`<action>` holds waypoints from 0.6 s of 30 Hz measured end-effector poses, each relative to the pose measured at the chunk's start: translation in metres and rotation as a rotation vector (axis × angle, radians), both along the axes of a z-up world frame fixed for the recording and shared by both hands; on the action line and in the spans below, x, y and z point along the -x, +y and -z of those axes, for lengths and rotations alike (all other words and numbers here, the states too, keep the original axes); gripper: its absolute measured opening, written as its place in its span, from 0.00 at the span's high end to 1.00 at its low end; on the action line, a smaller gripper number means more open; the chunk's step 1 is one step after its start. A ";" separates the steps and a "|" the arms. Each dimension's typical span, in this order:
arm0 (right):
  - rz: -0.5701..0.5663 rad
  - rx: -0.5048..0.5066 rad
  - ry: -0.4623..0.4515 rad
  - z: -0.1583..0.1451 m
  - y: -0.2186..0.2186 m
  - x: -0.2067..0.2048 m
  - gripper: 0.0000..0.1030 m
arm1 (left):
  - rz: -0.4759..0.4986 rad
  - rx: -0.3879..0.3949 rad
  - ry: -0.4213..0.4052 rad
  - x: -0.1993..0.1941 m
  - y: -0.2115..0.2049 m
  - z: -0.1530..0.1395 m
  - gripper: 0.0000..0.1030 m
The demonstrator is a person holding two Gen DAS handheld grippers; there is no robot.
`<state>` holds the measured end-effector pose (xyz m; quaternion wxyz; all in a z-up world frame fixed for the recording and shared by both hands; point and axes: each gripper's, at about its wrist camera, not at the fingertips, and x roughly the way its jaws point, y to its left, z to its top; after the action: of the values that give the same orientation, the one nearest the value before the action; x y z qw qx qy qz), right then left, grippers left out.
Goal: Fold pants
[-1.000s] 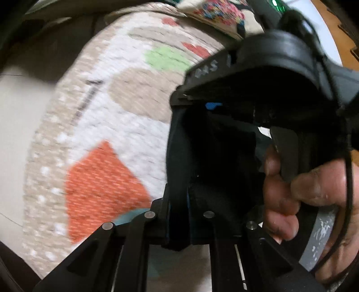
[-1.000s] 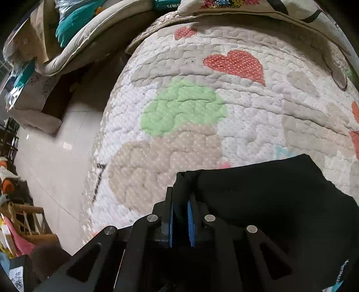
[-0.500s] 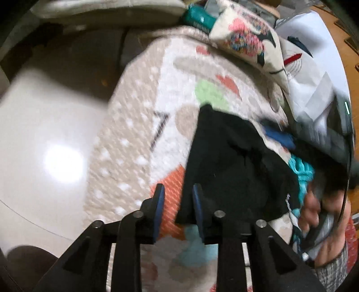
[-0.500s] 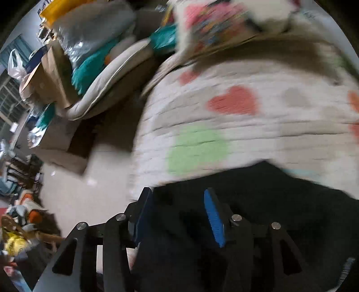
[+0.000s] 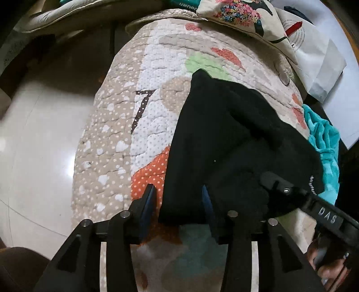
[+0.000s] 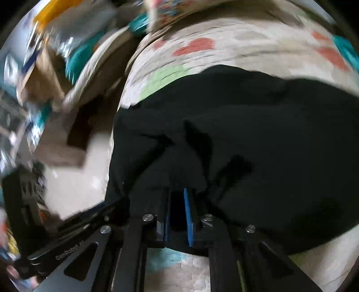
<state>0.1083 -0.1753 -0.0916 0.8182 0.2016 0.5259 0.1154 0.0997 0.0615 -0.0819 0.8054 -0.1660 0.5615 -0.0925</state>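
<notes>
Home bedroom, quilted patchwork bedspread, printed pillow, teal blanket, tiled floor

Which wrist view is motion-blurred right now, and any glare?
Right wrist view: heavy motion smear across the quilt and background clutter; black pants read as a dark mass. Left wrist view: sharp, fisheye-bent edges, soft glare on the floor, pants underexposed.

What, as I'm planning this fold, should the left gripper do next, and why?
Probably close the left gripper on the pants: its jaws stand open astride the near edge, while the right gripper looks shut on the cloth.
</notes>
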 end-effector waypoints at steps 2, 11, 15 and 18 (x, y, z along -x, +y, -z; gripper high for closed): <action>0.060 0.006 -0.029 -0.010 -0.018 0.015 0.83 | 0.005 -0.009 -0.035 0.001 0.002 -0.013 0.60; 0.516 -0.128 -0.090 -0.020 -0.142 0.092 0.58 | 0.191 -0.021 -0.165 -0.014 -0.068 -0.068 0.58; 0.683 -0.137 -0.091 -0.008 -0.167 0.105 0.56 | 0.317 0.003 -0.194 -0.026 -0.143 -0.080 0.58; 0.738 -0.094 -0.104 -0.002 -0.180 0.104 0.56 | 0.414 0.004 -0.203 -0.033 -0.206 -0.085 0.58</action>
<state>0.0044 -0.3553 -0.0898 0.8202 0.4088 0.3697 -0.1530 0.1328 -0.1443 0.0032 0.8213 -0.0387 0.4994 -0.2731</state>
